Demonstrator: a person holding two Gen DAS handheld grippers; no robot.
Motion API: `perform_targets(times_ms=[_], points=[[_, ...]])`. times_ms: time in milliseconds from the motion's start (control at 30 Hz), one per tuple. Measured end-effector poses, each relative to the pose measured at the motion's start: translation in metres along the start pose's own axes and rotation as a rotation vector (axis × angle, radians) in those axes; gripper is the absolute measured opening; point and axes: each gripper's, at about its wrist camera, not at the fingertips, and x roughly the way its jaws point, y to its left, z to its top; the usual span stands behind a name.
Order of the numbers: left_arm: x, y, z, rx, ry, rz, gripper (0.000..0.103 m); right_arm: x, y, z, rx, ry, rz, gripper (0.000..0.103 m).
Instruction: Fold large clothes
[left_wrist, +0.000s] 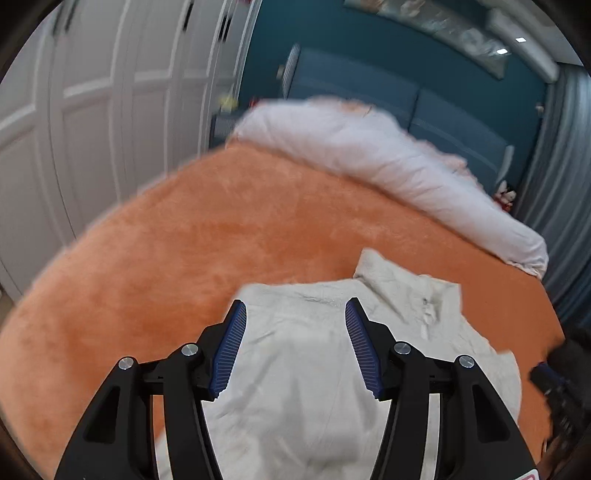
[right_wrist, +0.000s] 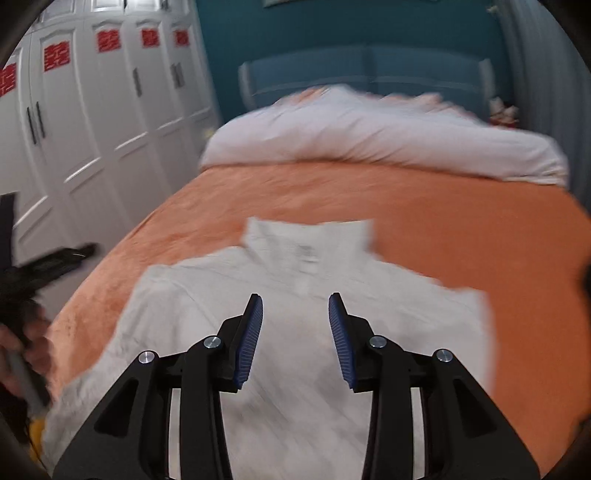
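Observation:
A cream-white fleece jacket (left_wrist: 295, 354) lies flat on the orange bed cover, its collar (left_wrist: 399, 280) pointing toward the headboard. In the right wrist view the same jacket (right_wrist: 295, 273) spreads out with its collar (right_wrist: 306, 236) uppermost. My left gripper (left_wrist: 295, 306) hovers above the jacket's body, open, with nothing between its blue pads (left_wrist: 229, 350). My right gripper (right_wrist: 295, 301) also hangs over the jacket, open and empty, pads (right_wrist: 341, 339) apart. The left gripper (right_wrist: 55, 262) and the hand holding it show at the left edge of the right wrist view.
The orange bed cover (left_wrist: 184, 240) fills the bed. A white rolled duvet (left_wrist: 369, 155) lies across the head end before a blue headboard (right_wrist: 369, 70). White wardrobe doors (right_wrist: 92, 110) stand along the left. The other gripper's dark body (left_wrist: 565, 384) shows at the right edge.

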Motion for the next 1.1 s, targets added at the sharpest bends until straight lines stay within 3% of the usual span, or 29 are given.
perform_targets(times_ms=[67, 200, 333, 433, 467, 500, 600, 633, 700, 767, 833, 900, 933, 1000, 1100], points=[[0.046, -0.001, 0.0, -0.018, 0.039, 0.032, 0.054, 0.059, 0.011, 0.021, 0.01, 0.05, 0.056, 0.036], [0.121, 0.018, -0.013, -0.032, 0.122, 0.137, 0.053, 0.148, 0.023, 0.049, 0.042, 0.115, 0.081, 0.037], [0.141, 0.029, -0.039, 0.06, 0.076, 0.229, 0.055, 0.213, 0.043, 0.065, 0.014, 0.157, 0.043, 0.041], [0.15, 0.035, -0.048, 0.058, 0.055, 0.23, 0.055, 0.259, 0.06, 0.073, -0.055, 0.213, 0.013, 0.042], [0.151, 0.035, -0.048, 0.056, 0.053, 0.231, 0.055, 0.271, 0.062, 0.072, -0.08, 0.254, -0.004, 0.019], [0.152, 0.036, -0.049, 0.055, 0.052, 0.231, 0.055, 0.282, 0.062, 0.072, -0.099, 0.28, -0.04, 0.004], [0.154, 0.04, -0.051, 0.046, 0.042, 0.224, 0.055, 0.267, 0.029, 0.084, 0.057, 0.158, 0.004, 0.003], [0.154, 0.039, -0.051, 0.047, 0.04, 0.225, 0.055, 0.268, 0.013, 0.081, 0.136, 0.151, 0.058, 0.003], [0.154, 0.036, -0.053, 0.058, 0.038, 0.232, 0.055, 0.286, 0.004, 0.063, 0.135, 0.199, 0.022, 0.003], [0.153, 0.034, -0.054, 0.063, 0.038, 0.239, 0.055, 0.285, -0.007, 0.06, 0.211, 0.174, 0.049, 0.005], [0.154, 0.034, -0.054, 0.062, 0.039, 0.239, 0.055, 0.264, -0.018, 0.064, 0.299, 0.085, 0.06, 0.013], [0.155, 0.033, -0.054, 0.067, 0.039, 0.246, 0.055, 0.23, -0.022, 0.065, 0.315, -0.054, -0.049, 0.012], [0.155, 0.032, -0.055, 0.072, 0.039, 0.252, 0.055, 0.214, -0.023, 0.064, 0.306, -0.08, -0.004, 0.011], [0.157, 0.03, -0.055, 0.084, 0.038, 0.266, 0.055, 0.212, -0.015, 0.061, 0.257, -0.032, 0.077, 0.006], [0.157, 0.028, -0.056, 0.092, 0.036, 0.277, 0.055, 0.231, 0.022, 0.054, 0.06, 0.101, 0.148, 0.005]])
